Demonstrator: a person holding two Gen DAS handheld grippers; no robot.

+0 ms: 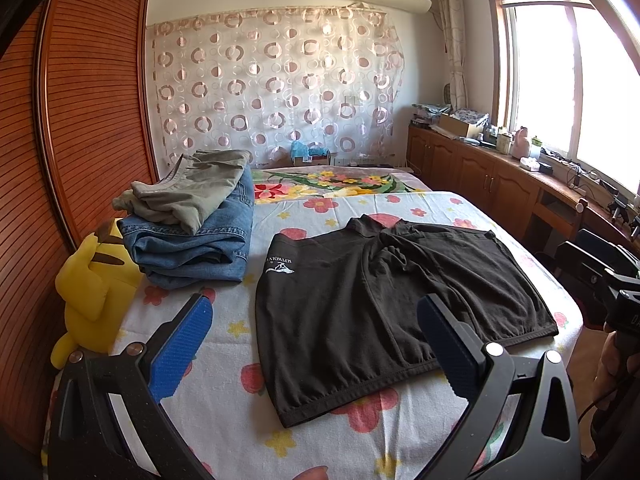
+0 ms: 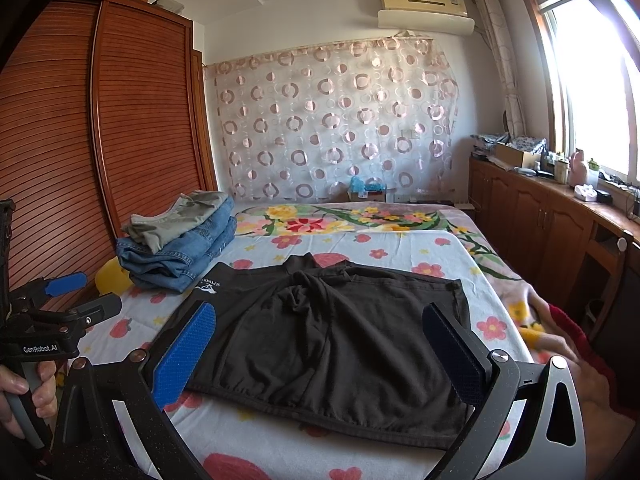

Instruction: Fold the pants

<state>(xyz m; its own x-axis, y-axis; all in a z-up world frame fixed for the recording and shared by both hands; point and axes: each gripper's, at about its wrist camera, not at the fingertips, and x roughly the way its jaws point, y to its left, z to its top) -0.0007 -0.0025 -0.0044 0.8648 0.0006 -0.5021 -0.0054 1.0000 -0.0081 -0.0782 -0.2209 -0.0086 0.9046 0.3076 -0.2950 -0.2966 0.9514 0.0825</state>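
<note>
Black pants (image 1: 384, 304) lie folded into a rough rectangle on the flowered bed sheet (image 1: 224, 432), a white logo near their far left corner. The right wrist view has the same black pants (image 2: 332, 340) straight ahead. My left gripper (image 1: 316, 328) is open above the pants' near left part, nothing between its blue pads. My right gripper (image 2: 320, 336) is open too, held over the pants' near edge. The left gripper (image 2: 76, 292) also shows at the left of the right wrist view, held by a hand (image 2: 24, 396).
A stack of folded jeans (image 1: 192, 248) topped by olive pants (image 1: 192, 188) sits at the bed's left, next to a yellow plush toy (image 1: 92, 284). A wooden wardrobe (image 1: 88, 108) runs along the left. Cabinets with clutter (image 1: 500, 168) line the window wall on the right.
</note>
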